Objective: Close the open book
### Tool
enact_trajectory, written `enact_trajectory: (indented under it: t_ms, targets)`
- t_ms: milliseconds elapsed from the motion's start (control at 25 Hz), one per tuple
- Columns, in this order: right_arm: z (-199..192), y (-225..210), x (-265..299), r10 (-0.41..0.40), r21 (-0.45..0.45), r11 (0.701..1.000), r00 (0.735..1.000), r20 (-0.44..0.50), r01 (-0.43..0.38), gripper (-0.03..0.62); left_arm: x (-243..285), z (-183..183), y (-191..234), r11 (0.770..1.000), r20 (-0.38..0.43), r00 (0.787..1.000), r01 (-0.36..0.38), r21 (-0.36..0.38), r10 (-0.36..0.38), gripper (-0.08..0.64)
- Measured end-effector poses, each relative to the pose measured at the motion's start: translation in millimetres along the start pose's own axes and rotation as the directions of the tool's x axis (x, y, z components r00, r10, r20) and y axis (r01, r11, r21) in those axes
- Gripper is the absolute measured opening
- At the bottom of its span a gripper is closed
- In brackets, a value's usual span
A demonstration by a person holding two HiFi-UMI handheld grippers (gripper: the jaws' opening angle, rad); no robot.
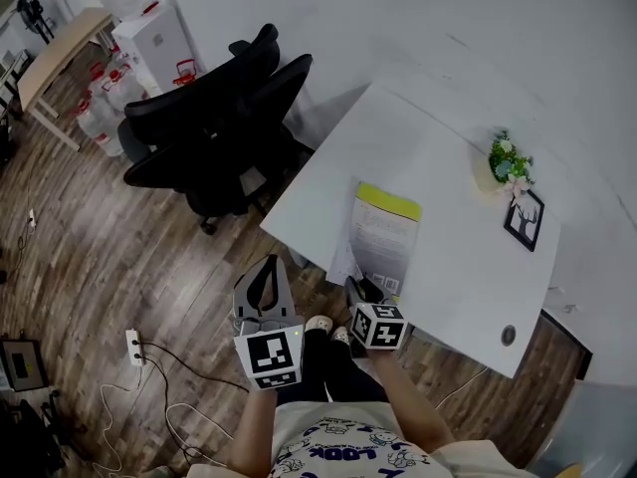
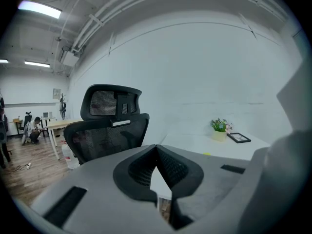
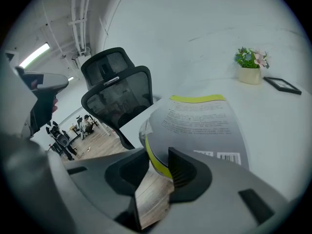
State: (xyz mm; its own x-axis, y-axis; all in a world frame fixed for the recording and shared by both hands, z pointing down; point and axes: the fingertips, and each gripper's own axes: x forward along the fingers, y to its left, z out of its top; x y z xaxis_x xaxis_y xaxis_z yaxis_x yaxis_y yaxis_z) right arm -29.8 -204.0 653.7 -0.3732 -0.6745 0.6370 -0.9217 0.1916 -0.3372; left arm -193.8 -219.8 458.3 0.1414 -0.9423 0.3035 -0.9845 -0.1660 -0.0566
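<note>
Almost flat, back cover up, the book (image 1: 383,235) lay at the near edge of the white worktop (image 1: 458,267), centre frame. The right hand-held gripper (image 1: 360,289) stood narrowly parted around the book's lower-left corner, one pad clear of it. The left hand-held gripper (image 1: 267,279), jaws together and empty, hovered lower left over the wooden floor (image 1: 119,267).

Overhead plus low cameras (table (image 1: 458,267) shared)
</note>
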Motion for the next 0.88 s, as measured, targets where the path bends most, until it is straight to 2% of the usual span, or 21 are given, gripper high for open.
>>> enact_trajectory:
  t_ms: [440, 600, 760, 880]
  targets:
    - [-5.8, 14.1, 4.4, 0.034, -0.088, 0.995, 0.998, -0.049, -0.038, 0.218, -5.9, -0.9, 5.4, 1.0, -0.004, 1.0, -0.024, -0.013, 0.024, 0.023]
    - [-6.0, 18.5, 3.9, 0.062, -0.083, 0.994, 0.997, -0.055, -0.067, 0.244, -5.7, -1.1, 6.3, 1.0, -0.003, 1.0, -0.026, -0.016, 0.026, 0.023]
    - [1.6, 23.1, -3.2, 0.087, -0.077, 0.993, 0.996, -0.027, -0.088, 0.256, -4.1, 2.4, 6.1, 1.0, 0.003, 1.0, -0.024, -0.02, 0.024, 0.023]
    - [17.1, 24.0, -12.4, 0.083, -0.069, 0.994, 0.996, 0.029, -0.081, 0.256, -1.9, 7.2, 4.7, 1.0, 0.014, 1.0, -0.018, -0.021, 0.019, 0.022]
